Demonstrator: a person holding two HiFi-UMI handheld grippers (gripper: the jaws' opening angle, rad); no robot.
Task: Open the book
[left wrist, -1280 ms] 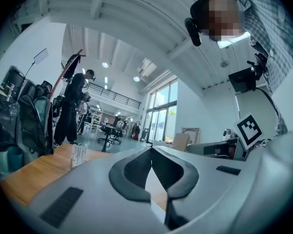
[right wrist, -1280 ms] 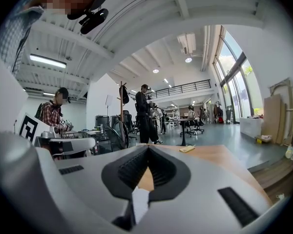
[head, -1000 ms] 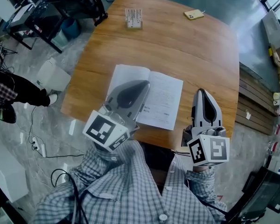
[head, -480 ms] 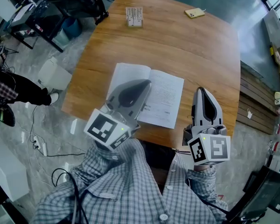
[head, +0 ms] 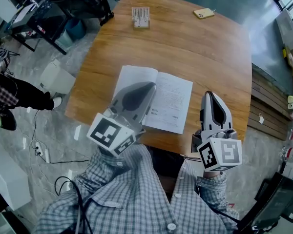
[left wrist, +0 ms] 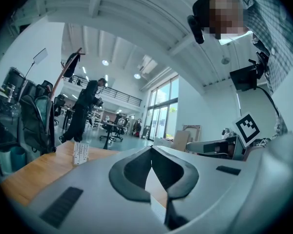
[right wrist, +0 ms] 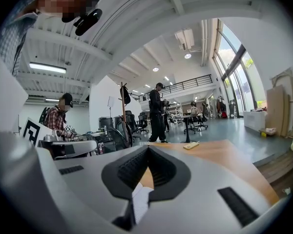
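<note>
Book [head: 167,101] lies open, spine pointing away from you, beneath your left claw [head: 153,86]; right claw [head: 210,96] beside it; both closed, empty.

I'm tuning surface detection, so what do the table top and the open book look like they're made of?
Table top: wood or a wood-look laminate; warm brown with long grain streaks and a soft sheen. Book: paper; matt white pages with fine printed lines, lying open and flat.

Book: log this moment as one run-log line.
book: lying open on table | left gripper: shut, empty, above left page | right gripper: shut, empty, right of book
</note>
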